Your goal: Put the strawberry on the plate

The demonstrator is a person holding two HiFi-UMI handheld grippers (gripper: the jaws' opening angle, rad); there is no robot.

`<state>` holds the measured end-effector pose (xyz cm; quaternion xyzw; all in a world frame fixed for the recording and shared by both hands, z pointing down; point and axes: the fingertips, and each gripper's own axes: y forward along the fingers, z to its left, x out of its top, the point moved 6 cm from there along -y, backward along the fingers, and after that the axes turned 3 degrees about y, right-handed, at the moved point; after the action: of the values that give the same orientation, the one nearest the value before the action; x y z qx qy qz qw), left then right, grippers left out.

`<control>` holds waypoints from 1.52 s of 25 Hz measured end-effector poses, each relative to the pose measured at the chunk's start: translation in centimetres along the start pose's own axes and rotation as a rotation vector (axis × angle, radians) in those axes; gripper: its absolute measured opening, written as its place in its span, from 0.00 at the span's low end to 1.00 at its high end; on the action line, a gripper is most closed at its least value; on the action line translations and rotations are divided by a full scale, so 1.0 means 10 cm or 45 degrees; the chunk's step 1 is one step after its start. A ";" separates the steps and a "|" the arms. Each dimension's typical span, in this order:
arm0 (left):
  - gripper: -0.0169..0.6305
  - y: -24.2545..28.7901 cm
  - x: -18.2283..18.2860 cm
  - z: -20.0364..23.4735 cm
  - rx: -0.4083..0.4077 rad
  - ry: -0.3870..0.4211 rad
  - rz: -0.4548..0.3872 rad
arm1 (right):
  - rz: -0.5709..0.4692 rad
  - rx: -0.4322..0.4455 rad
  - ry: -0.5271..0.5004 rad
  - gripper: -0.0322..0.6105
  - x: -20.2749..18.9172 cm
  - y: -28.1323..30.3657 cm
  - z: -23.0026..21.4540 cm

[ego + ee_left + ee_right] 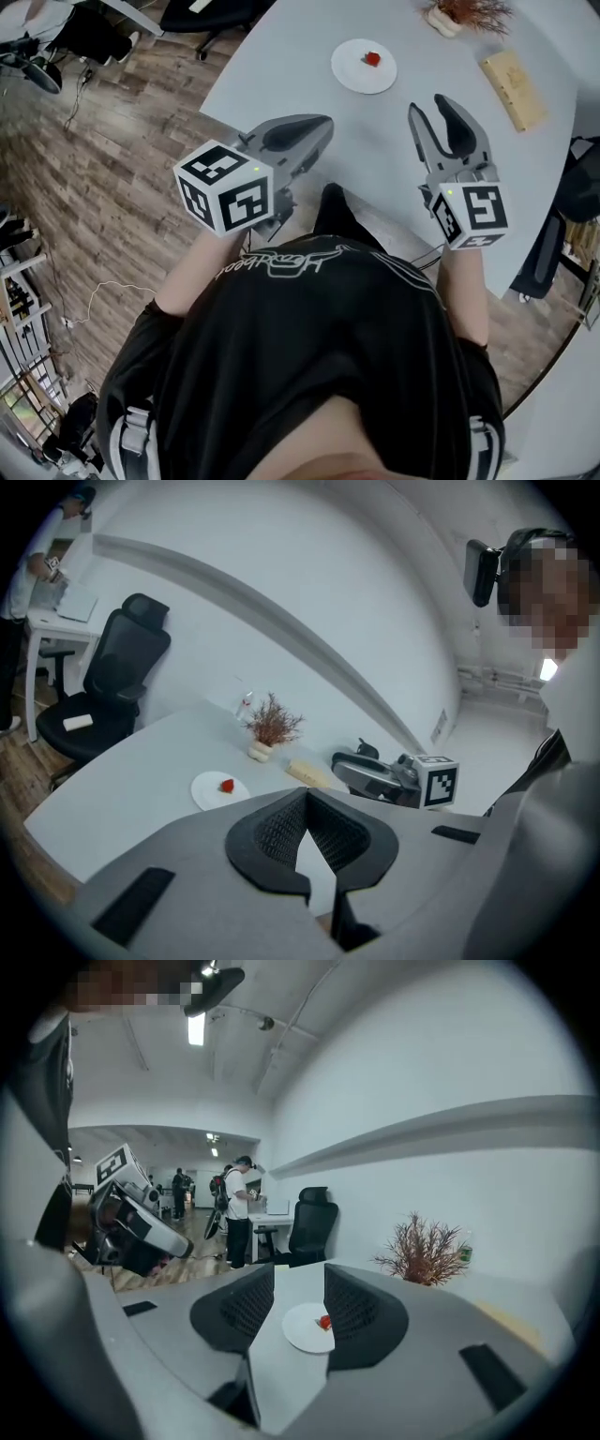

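Note:
A small red strawberry [372, 59] lies on a round white plate [356, 77] far out on the pale grey table [281, 66]. Both grippers hover near the table's near edge, well short of the plate. My left gripper [322, 125] is shut, its pads touching at the tips with nothing between them. To its right, my right gripper [434, 106] stands open and empty. The left gripper view has the strawberry [226, 785] and plate [208, 794] beyond the gripper [306, 797]. In the right gripper view the plate [300, 1330] and strawberry [324, 1322] show between the spread jaws of the gripper [299, 1286].
A dried plant in a small vase [466, 14] and a wooden block [514, 89] sit at the table's far right. A black office chair [112, 677] stands past the table's far side. People [236, 1208] stand at a desk in the background. Wooden floor lies left of the table.

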<state>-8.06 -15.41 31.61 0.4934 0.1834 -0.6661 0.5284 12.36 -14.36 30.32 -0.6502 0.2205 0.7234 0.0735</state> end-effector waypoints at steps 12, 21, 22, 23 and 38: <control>0.04 -0.20 0.00 -0.65 -0.130 0.096 -0.089 | -0.129 0.026 0.046 0.12 0.21 -0.91 0.45; 0.04 -0.28 -0.14 -0.83 -0.126 0.138 -0.083 | -0.087 0.229 0.133 0.06 0.05 -1.03 0.75; 0.04 -0.29 -0.16 -0.84 -0.127 0.139 -0.081 | -0.079 0.245 0.152 0.06 0.02 -1.03 0.76; 0.04 -0.29 -0.17 -0.85 -0.127 0.139 -0.081 | -0.070 0.259 0.172 0.06 0.00 -1.03 0.76; 0.04 -0.26 -0.28 -0.82 -0.103 0.121 -0.048 | -0.015 0.310 0.288 0.06 -0.22 -0.98 0.74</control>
<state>-6.69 -6.66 29.61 0.4993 0.2442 -0.6437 0.5260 9.78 -2.11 30.70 -0.7150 0.3097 0.6130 0.1306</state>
